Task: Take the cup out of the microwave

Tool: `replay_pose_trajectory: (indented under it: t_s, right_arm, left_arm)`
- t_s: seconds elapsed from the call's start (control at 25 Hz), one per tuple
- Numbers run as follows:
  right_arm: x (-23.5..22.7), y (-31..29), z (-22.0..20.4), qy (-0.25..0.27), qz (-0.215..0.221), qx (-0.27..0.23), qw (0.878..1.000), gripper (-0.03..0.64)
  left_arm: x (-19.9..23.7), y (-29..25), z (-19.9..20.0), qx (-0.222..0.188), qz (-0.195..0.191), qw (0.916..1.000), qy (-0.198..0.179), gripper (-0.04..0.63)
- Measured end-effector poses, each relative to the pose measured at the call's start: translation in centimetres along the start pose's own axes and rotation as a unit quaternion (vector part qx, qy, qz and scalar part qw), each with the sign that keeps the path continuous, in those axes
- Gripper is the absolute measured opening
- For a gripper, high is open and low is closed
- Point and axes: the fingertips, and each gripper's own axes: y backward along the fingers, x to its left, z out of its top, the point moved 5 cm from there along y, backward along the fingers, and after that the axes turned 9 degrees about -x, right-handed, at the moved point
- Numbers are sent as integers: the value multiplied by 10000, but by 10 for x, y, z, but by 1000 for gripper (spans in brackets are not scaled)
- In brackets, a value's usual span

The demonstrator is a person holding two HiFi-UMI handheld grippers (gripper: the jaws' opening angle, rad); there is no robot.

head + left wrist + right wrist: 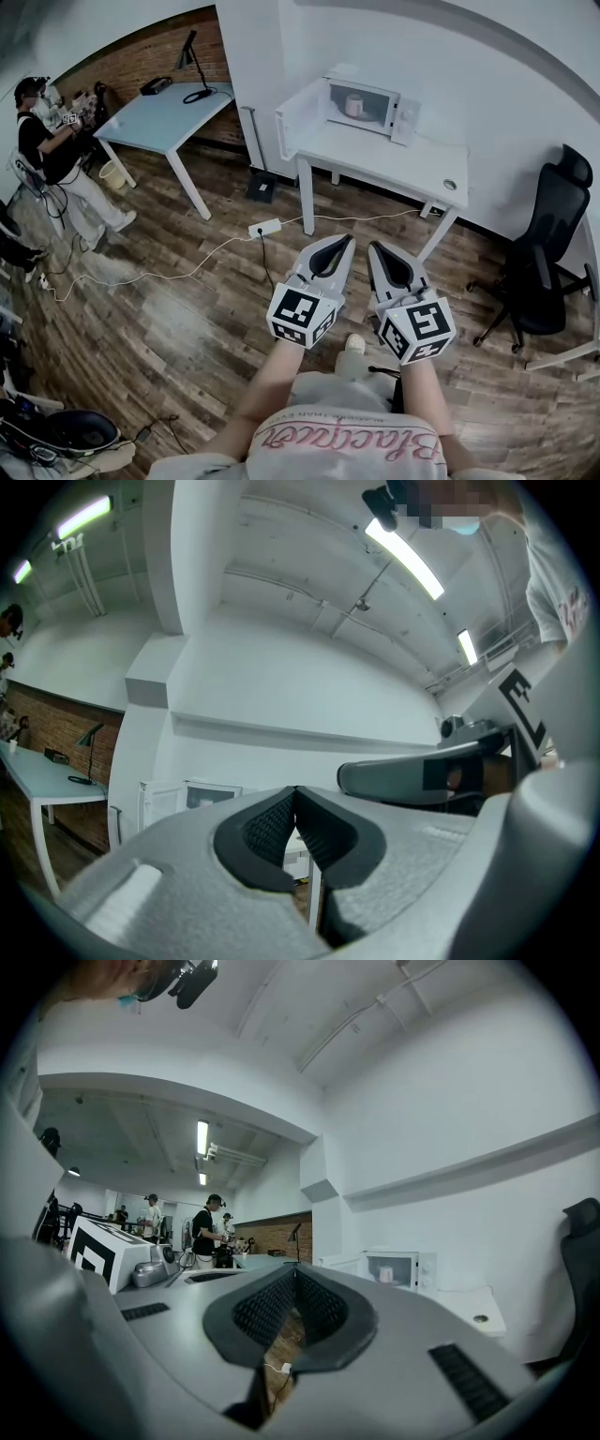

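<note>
A white microwave [364, 105] stands on a white table [394, 167] against the far wall, with its door [298, 117] swung open to the left. A pale pink cup [354, 105] sits inside it. The right gripper view shows the same microwave [398, 1267] and cup [385, 1274] far off. My left gripper [348, 241] and right gripper [374, 247] are side by side over the wood floor, well short of the table and pointing toward it. Both are shut and hold nothing, as their own views show for the left gripper [295, 790] and right gripper [295, 1268].
A black office chair [548, 248] stands right of the table. A power strip [264, 227] with a white cable lies on the floor before it. A second table [167, 117] with a lamp is at back left, and a person [47, 155] stands beside it.
</note>
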Motion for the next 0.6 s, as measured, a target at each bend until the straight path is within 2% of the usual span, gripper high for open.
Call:
replay_pose_trajectory:
  t_s: [0.6]
  right_arm:
    - [-38,-35,-12,-202,-133,-42,9997,12]
  left_arm:
    - [26,-38,-15,142,-50,9999,-48,5]
